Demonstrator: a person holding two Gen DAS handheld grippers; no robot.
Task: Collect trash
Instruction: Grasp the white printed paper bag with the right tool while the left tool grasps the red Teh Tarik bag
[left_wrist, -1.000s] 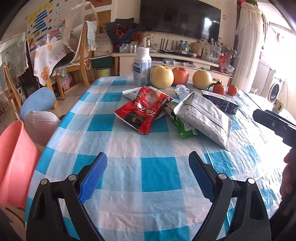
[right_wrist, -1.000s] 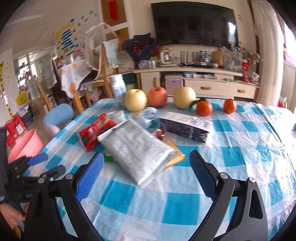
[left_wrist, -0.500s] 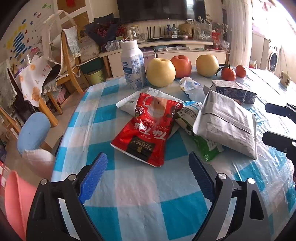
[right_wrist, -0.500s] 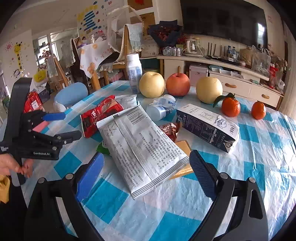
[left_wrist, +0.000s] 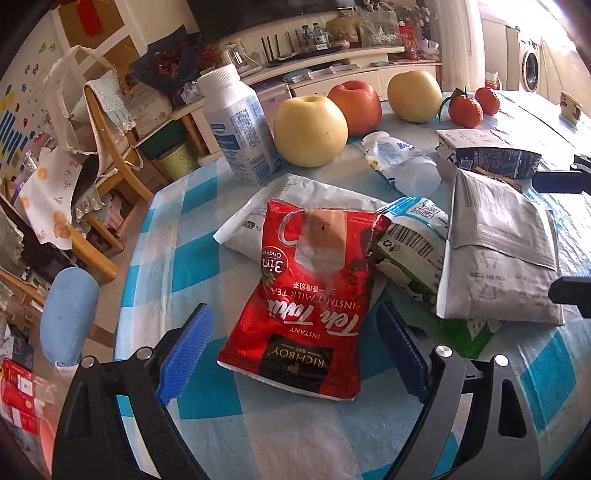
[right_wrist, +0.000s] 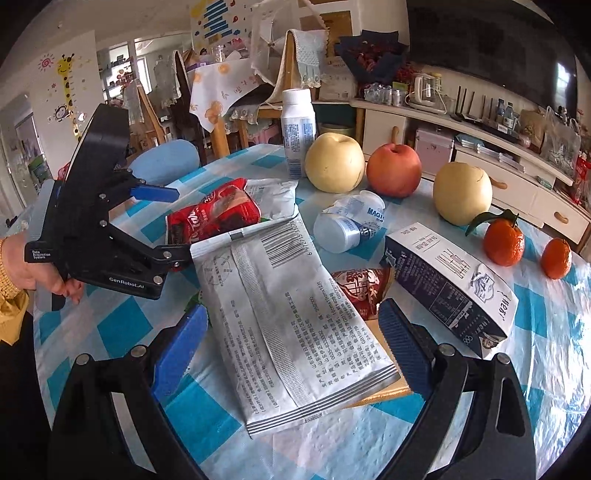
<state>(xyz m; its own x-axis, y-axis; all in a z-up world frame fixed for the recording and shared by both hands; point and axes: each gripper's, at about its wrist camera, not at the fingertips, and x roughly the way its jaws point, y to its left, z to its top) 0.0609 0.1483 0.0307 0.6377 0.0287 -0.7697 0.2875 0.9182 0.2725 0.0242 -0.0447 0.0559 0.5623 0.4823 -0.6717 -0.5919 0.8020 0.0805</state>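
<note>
my left fingers (left_wrist: 291, 349) gape wide around the red tea bag (left_wrist: 310, 291), not touching it. my right fingers (right_wrist: 291, 345) gape wide astride the grey pouch (right_wrist: 291, 325). both lie on the desk (right_wrist: 546, 317).

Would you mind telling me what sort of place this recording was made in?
Most likely a family living and dining room at home: a table with a checked cloth, a television over a low cabinet, and children's wall stickers.
</note>
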